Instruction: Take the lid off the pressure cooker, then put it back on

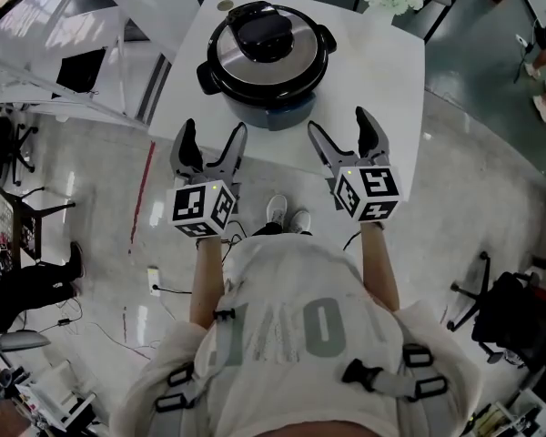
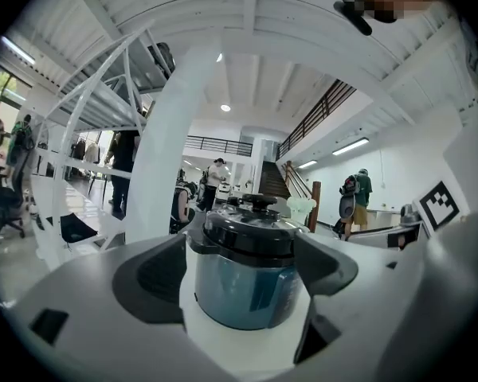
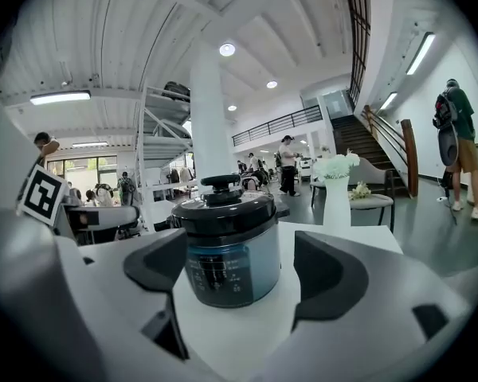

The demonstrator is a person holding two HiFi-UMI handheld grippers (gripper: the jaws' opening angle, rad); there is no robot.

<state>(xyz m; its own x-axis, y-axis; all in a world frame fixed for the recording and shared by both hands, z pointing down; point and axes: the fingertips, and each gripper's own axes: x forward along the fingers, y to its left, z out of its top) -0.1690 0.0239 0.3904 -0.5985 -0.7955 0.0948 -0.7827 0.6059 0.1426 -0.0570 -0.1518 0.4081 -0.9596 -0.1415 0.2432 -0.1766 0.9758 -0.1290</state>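
One pressure cooker [image 1: 278,112], lid [image 1: 264,39] on; contents hidden.

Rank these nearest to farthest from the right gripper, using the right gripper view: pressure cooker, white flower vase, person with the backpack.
1. pressure cooker: dead ahead, centre of view, framed by the open jaws but untouched.
2. white flower vase: behind the cooker, to its right.
3. person with the backpack: far right, across the floor near the stairs.
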